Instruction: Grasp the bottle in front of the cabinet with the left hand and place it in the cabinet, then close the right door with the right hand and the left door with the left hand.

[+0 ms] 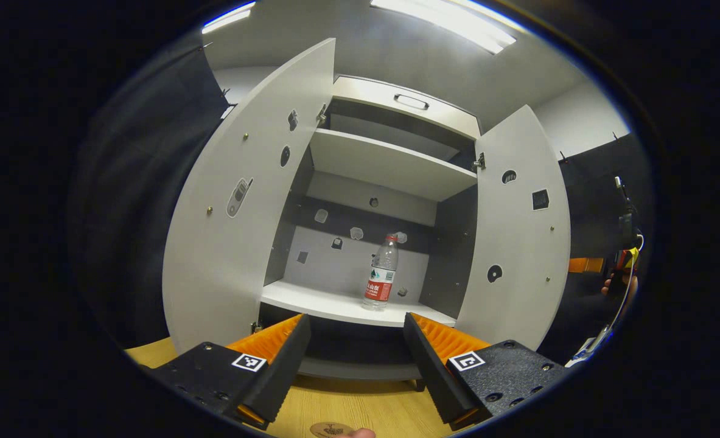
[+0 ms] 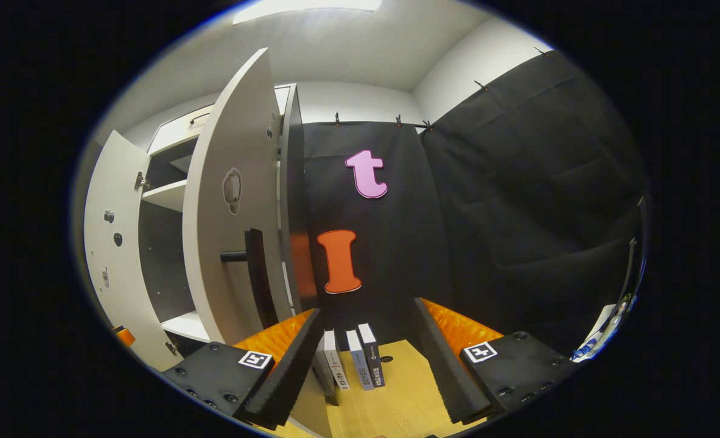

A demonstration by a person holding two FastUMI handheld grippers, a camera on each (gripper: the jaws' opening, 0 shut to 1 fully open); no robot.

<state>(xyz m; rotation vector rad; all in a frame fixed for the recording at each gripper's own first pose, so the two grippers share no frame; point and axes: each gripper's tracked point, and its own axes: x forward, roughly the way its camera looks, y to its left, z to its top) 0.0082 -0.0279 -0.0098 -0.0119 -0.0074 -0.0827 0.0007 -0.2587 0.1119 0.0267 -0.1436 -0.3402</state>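
The left gripper (image 1: 356,359) hangs with its jaws spread and nothing between them, low in front of the open cabinet (image 1: 390,161). Beyond it the bottle (image 1: 381,274) stands upright on the lower shelf (image 1: 311,299), right of middle and close to the shelf's front edge. Both doors stand wide: the left door (image 1: 238,201) and the right door (image 1: 518,225).

The right gripper (image 2: 366,365) is likewise parted and empty, above the wooden floor (image 2: 396,401). Just past its fingers three books (image 2: 353,362) stand on end. To its left is the outer face of the right door (image 2: 226,207), with its dark bar handle (image 2: 253,267).

Placing looks done; closing the doors appears to be what remains. The chief risk is the bottle: it sits so near the edge that a hard-swung door, or the jolt of one slamming, could tip it. The right gripper, starting outside the door, could also clip the books or snag the handle as it pushes.
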